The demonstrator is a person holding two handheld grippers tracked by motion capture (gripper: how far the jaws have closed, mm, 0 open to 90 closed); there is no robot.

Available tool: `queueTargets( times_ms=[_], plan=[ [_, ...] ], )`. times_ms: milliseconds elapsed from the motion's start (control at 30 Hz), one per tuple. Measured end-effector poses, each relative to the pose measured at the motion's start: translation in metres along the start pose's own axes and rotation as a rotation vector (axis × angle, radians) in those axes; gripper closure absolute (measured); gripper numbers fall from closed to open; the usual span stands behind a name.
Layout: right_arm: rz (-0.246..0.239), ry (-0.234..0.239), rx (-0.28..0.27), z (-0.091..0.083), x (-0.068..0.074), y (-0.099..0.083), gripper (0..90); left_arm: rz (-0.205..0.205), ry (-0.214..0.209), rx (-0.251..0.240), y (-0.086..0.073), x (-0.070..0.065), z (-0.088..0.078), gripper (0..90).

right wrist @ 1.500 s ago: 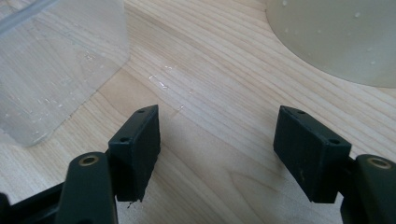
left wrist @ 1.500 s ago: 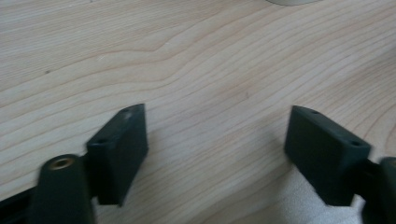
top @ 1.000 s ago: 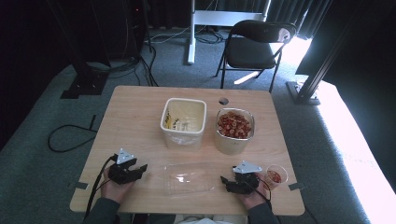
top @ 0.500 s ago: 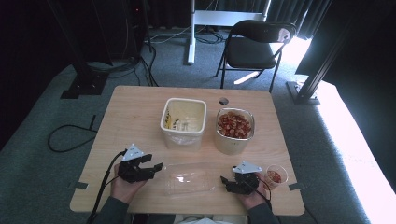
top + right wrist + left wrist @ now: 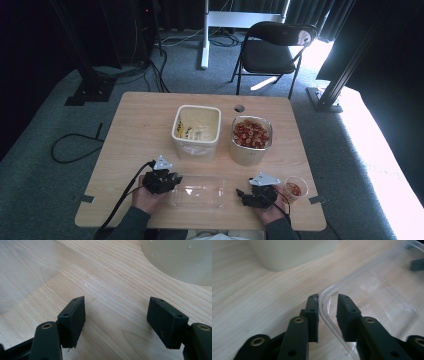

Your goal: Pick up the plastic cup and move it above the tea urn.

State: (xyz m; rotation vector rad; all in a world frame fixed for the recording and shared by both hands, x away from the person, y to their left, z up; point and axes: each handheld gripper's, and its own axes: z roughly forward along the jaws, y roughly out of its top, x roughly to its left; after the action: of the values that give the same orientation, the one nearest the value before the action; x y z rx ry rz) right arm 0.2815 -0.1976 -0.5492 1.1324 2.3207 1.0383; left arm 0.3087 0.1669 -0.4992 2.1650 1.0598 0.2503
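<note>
Right now my left tongs [image 5: 328, 315] straddle the left-end rim of the clear oblong plastic tray [image 5: 197, 190] lying crosswise on the tabletop [image 5: 140, 125], not yet pinching, while my right tongs [image 5: 116, 322] gape empty beyond its far end.

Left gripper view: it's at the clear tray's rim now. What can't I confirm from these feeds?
- Left gripper: jaws straddle the clear tray rim, but actual contact is unclear.
- Tray's near end: cut off by the bottom edge, left gripper view.
- Cream tub contents: too small, high view.
- Small cup: partly hidden behind the right gripper, high view.
</note>
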Motion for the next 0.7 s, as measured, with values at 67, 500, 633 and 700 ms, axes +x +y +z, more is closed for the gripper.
queueTargets(
  times_ms=[67,500,633,700],
  plan=[
    [0.0,0.0,0.0,0.0,0.0,0.0,30.6,-0.009,0.016,-0.008,0.0,0.007,-0.004,73.8],
    [0.0,0.0,0.0,0.0,0.0,0.0,30.5,-0.075,0.041,-0.155,-0.002,0.045,-0.057,84.7],
    [0.0,0.0,0.0,0.0,0.0,0.0,30.6,-0.088,0.044,-0.199,-0.002,0.049,-0.073,84.7],
    [0.0,0.0,0.0,0.0,0.0,0.0,30.5,-0.091,0.051,-0.229,0.001,0.051,-0.085,84.7]
  ],
)
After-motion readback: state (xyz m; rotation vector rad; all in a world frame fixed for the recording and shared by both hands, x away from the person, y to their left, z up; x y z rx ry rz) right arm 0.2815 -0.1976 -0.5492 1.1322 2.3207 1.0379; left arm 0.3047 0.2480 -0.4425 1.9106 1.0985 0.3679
